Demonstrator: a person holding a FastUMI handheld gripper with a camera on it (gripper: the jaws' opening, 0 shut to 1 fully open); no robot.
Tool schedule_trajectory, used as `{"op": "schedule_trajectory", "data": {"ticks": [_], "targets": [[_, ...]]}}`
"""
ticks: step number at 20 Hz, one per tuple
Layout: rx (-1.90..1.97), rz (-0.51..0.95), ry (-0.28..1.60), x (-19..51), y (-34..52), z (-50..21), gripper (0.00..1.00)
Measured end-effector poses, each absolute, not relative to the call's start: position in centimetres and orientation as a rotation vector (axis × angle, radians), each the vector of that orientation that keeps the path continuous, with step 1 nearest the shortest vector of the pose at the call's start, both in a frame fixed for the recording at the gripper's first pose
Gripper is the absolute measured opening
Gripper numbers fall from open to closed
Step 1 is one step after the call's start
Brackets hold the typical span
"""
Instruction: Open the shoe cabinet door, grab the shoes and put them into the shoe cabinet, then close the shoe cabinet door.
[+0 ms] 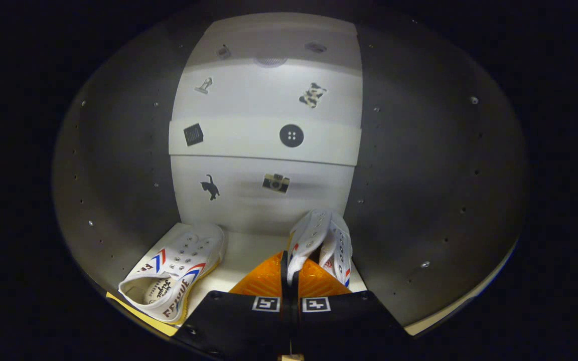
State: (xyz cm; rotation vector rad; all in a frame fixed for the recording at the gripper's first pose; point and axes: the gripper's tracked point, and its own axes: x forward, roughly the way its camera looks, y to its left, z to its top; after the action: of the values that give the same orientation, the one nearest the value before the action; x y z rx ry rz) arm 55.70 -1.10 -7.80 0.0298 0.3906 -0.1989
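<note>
I am looking into the shoe cabinet (pixel 118 165), whose back panel (pixel 264 200) carries small stickers. A white sneaker with red and blue stripes (pixel 176 271) lies on the cabinet floor, left of my fingers, toe toward the back. A second white sneaker (pixel 326 240) hangs just ahead of my fingers, squeezed flat by its edge. My gripper (pixel 290 273) is shut on this second sneaker, which sits at the right part of the cabinet floor, close to the back panel.
Grey side walls (pixel 419 175) with rows of small holes close in on both sides. A shelf edge (pixel 264 143) crosses the back panel at mid height. The pale cabinet floor (pixel 249 255) shows between the two shoes.
</note>
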Motion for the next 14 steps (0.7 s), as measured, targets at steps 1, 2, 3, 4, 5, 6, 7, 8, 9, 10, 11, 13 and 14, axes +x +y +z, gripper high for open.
{"op": "schedule_trajectory", "data": {"ticks": [1,2,3,4,5,6,7,8,9,10,11,13,14], "targets": [[0.052,-0.187,0.408,56.0,-0.9,-8.6,0.02],[0.08,-0.174,0.424,56.3,-0.5,-9.2,0.02],[0.101,-0.17,0.431,56.6,-0.4,-9.5,0.02],[0.106,-0.174,0.431,56.6,-0.2,-9.5,0.02],[0.102,-0.18,0.432,56.9,-0.1,-9.8,0.03],[0.102,-0.183,0.436,57.0,0.1,-9.9,0.03],[0.107,-0.183,0.442,56.9,0.3,-10.2,0.04],[0.12,-0.183,0.441,56.8,0.4,-10.1,0.06],[0.132,-0.179,0.444,56.8,0.5,-10.1,0.08],[0.144,-0.161,0.442,56.4,0.9,-9.8,0.11],[0.147,-0.154,0.437,56.2,1.2,-9.6,0.11],[0.144,-0.152,0.441,54.8,1.3,-9.0,0.25],[0.153,-0.134,0.424,54.0,1.9,-8.5,0.31]]}}
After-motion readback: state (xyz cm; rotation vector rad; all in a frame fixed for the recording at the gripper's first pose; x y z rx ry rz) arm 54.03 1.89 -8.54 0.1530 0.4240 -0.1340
